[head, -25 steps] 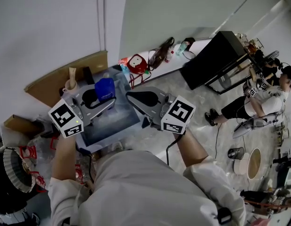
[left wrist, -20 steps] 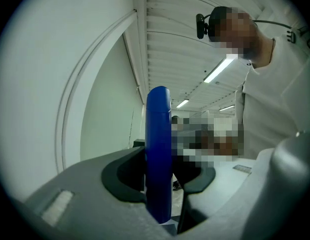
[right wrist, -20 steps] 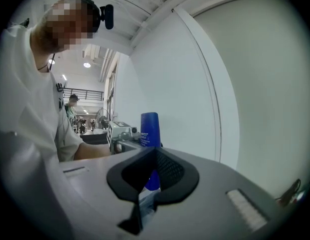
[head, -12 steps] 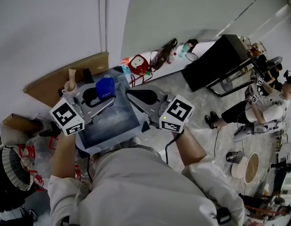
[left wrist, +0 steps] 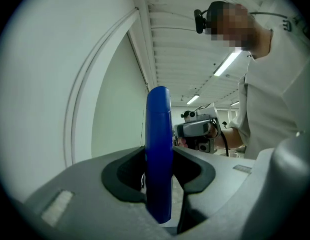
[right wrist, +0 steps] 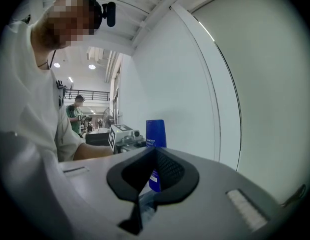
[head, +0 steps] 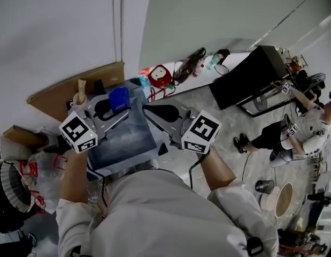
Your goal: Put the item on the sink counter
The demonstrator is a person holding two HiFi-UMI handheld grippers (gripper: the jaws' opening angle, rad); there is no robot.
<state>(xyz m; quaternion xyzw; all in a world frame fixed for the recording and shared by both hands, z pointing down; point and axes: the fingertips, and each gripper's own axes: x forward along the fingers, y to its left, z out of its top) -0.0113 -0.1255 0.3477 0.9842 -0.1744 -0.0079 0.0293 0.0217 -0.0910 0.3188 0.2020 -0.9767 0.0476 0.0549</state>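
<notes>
Still, our left tool [head: 117, 111] keeps gripping the tall blue plastic container [left wrist: 158, 154] over the grey sink [head: 128, 141], barely shifted; our right tool [head: 147, 110] stays closed and empty.

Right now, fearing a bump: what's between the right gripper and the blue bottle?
Nothing: the head view shows a bare gap between the right gripper and the bottle held by the left gripper.

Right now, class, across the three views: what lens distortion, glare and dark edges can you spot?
Head view: the wide lens bows the wall corner into a curve; light is even. Left gripper view: a dark round vignette, ceiling strip light blown white, blue bottle looming large. Right gripper view: same vignette; the right gripper bulges across the lower half, the bottle small beyond it.
</notes>
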